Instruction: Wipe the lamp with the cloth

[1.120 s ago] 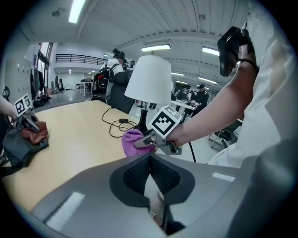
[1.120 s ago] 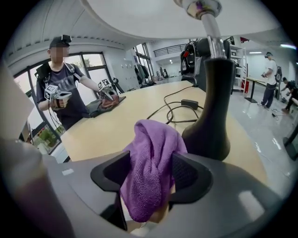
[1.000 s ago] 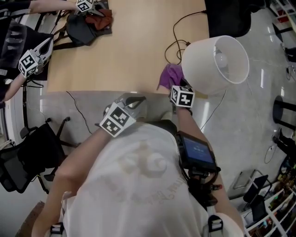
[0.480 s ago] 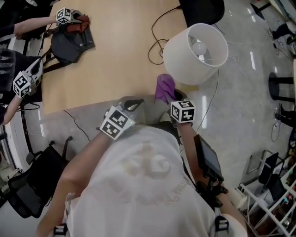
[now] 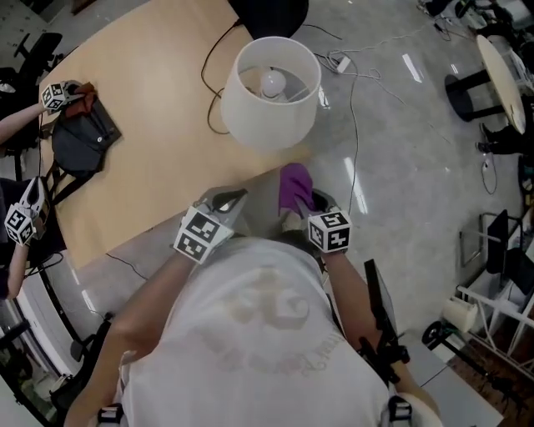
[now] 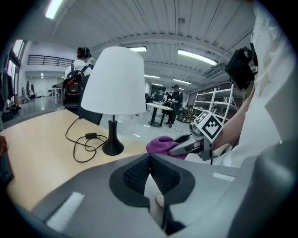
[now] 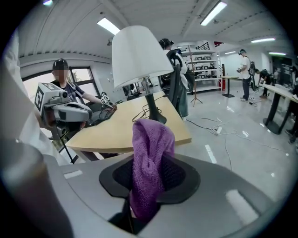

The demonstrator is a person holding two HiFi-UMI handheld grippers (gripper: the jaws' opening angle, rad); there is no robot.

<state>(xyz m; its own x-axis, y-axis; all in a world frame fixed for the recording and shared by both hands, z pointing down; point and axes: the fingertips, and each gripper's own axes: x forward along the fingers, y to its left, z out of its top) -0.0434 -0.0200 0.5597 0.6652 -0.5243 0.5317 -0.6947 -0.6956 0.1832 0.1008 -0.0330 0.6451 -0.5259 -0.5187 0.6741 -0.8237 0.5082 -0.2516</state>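
Observation:
The lamp [image 5: 271, 92], with a white shade and a black base [image 6: 112, 148], stands near the wooden table's corner. In the right gripper view the lamp [image 7: 139, 53] rises beyond the cloth. My right gripper [image 5: 294, 210] is shut on the purple cloth [image 5: 294, 185], off the table's edge, short of the lamp and apart from it. Its jaws have just been closing, with the cloth [image 7: 149, 158] bunched between them and standing up from them. My left gripper [image 5: 236, 197] is level beside it, to the left, shut with nothing in it. From the left gripper view the right gripper [image 6: 188, 145] and cloth [image 6: 160, 143] show at the right.
The lamp's black cable [image 5: 213, 83] loops over the table [image 5: 150, 133]. A black bag [image 5: 79, 146] lies at the table's far left, where another person's grippers [image 5: 21, 221] work. A dark chair [image 5: 267, 12] stands behind the lamp. Cables [image 5: 359, 75] trail over the floor at right.
The right gripper has taken the cloth from the table's edge beside the lamp and drawn it back and up. The head view has swung, so the lamp now sits top centre.

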